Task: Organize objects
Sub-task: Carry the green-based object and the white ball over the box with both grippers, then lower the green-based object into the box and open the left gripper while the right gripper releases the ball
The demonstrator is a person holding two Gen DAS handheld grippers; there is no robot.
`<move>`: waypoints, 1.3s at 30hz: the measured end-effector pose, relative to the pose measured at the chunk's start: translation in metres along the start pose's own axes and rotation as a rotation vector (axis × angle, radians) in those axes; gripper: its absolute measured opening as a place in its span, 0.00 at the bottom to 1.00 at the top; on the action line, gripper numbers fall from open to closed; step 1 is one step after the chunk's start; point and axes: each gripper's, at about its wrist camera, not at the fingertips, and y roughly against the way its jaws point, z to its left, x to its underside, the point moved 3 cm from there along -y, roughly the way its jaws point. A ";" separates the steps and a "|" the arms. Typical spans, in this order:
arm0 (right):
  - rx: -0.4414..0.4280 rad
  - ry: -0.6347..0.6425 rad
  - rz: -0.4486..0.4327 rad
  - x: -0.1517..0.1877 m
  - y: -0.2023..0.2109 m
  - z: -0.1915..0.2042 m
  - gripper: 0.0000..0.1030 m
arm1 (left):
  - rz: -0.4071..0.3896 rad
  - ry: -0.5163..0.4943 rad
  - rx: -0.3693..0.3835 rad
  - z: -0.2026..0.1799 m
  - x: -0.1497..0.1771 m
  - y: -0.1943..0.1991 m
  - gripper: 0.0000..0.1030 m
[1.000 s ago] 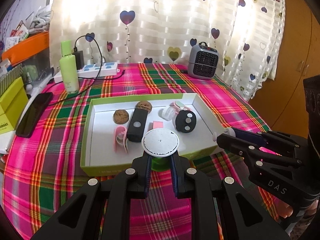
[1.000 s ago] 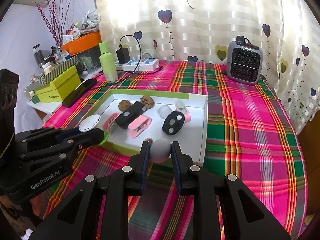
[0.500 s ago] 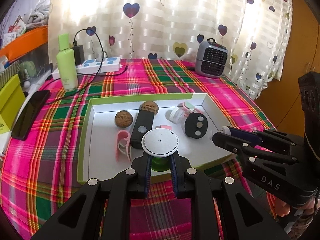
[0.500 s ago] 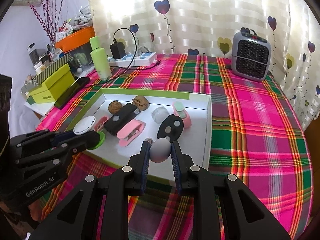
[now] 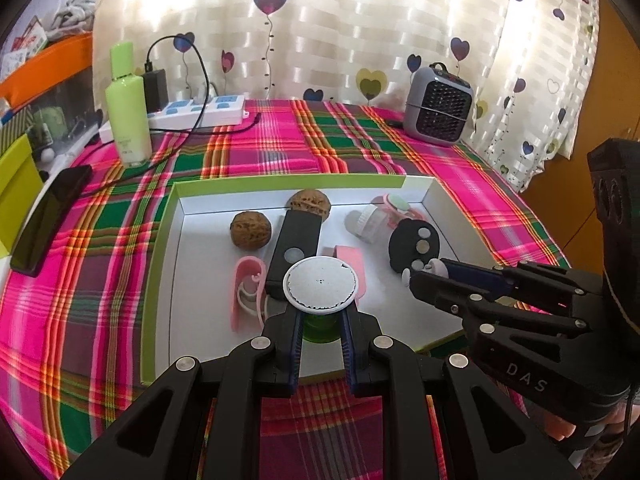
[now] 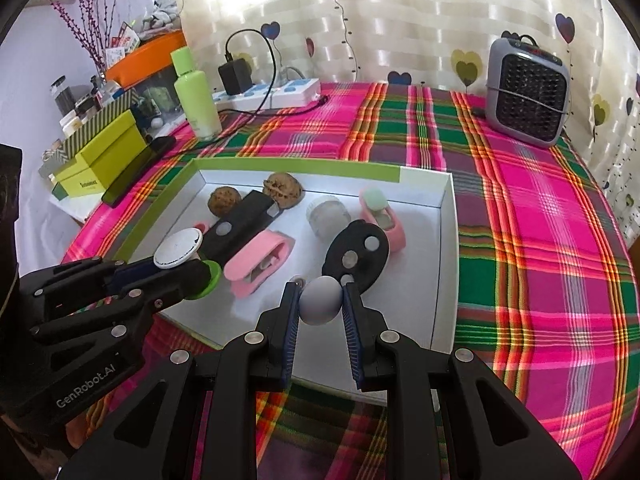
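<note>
My left tongs point(image 5: 320, 334) are clamped on a small green jar point(image 5: 319, 326) with a white lid point(image 5: 320, 286), held over the near edge of the tray point(image 5: 160, 264). My right tongs point(image 6: 320, 306) grip a grey ball point(image 6: 321, 300) above the tray's near right part, just beside a black oval piece point(image 6: 356, 256). The open white tray, green-rimmed, lies in the middle of the desk point(image 6: 540, 216), which is draped in a pink, green and orange plaid cloth. Inside it: two walnuts point(image 5: 251, 229) toward the far wall, a long black bar point(image 5: 294, 248) leaning between them, two pink clips point(image 5: 246, 294) near the front, a clear little jar point(image 5: 366, 222) on its side and a pink piece with a pale green top point(image 6: 378, 212) toward the far right corner. At the desk's far left corner stand a pale green bottle point(image 5: 128, 108), a white power strip point(image 5: 200, 112) with a black charger point(image 5: 156, 88) plugged in, and a dark phone point(image 5: 48, 216) along the left edge. A grey heater point(image 6: 526, 92) sits at the far right corner. Behind hangs a cream striped curtain point(image 5: 340, 32) printed with hearts. To the left, a yellow-green box point(image 6: 104, 148) and an orange bin point(image 6: 148, 56) crowd a side shelf; a wooden door point(image 5: 616, 80) shows on the right.
</note>
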 end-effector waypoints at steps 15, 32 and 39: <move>-0.006 0.016 0.027 -0.004 -0.013 0.002 0.22 | 0.032 0.000 0.002 0.003 0.002 -0.017 0.15; -0.004 0.025 0.035 -0.002 -0.017 0.004 0.22 | 0.033 -0.001 -0.001 0.003 0.002 -0.019 0.15; -0.007 0.020 0.037 -0.002 -0.017 0.003 0.22 | 0.032 -0.005 -0.002 0.003 0.002 -0.018 0.22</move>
